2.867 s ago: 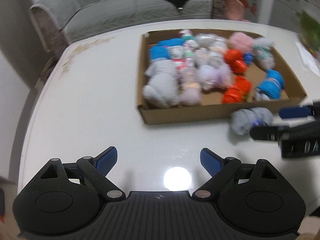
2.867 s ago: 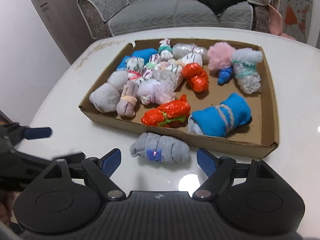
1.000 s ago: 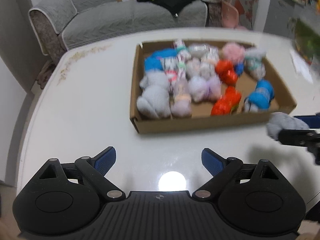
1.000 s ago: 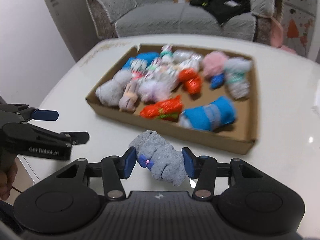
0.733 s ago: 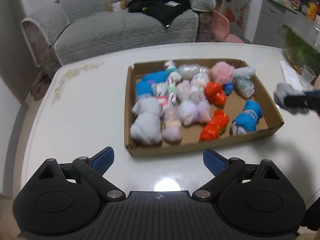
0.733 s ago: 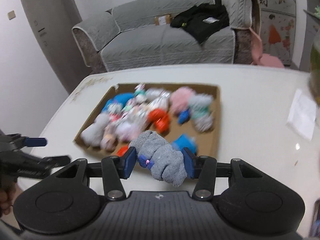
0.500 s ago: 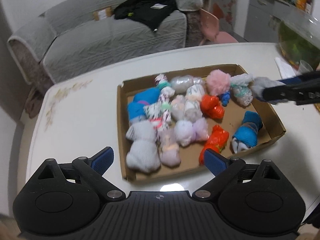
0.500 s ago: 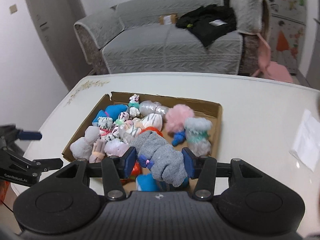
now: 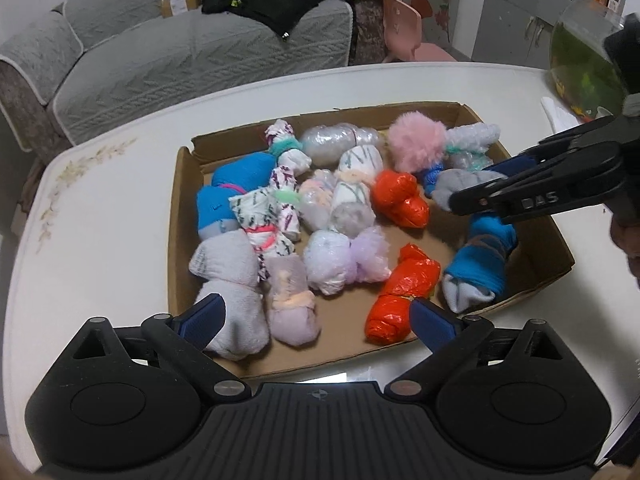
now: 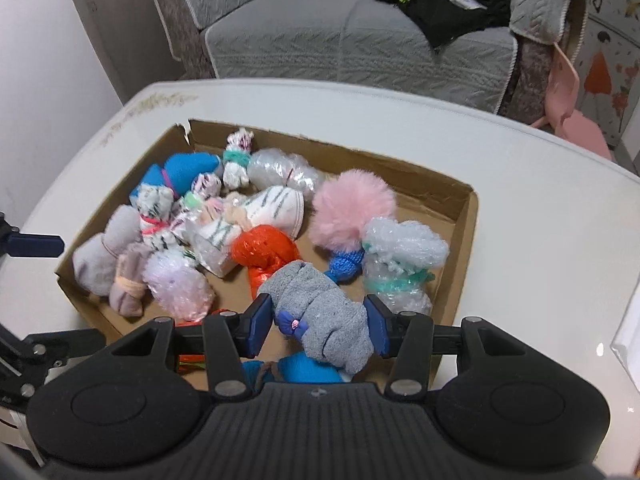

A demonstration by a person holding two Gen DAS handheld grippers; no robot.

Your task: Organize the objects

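One grey sock roll [image 10: 318, 312] is what matters here: I have it pinched between the pads of my right gripper [image 10: 318, 322], its long axis running away from me and slightly down-right, across the line between the two pads, with a small blue bow facing up. It hangs above the right half of the cardboard box [image 10: 464, 240], over the bare patch of floor between the orange bundle [image 10: 266, 254], the pink pompom [image 10: 352, 210] and the blue sock roll [image 9: 478, 264] beneath my fingers. So the drop lies straight below, I judge, with little travel left. My left gripper [image 9: 316, 318] stands wide and empty over the box's near wall, its jaws having just been opening, farther from that gap.
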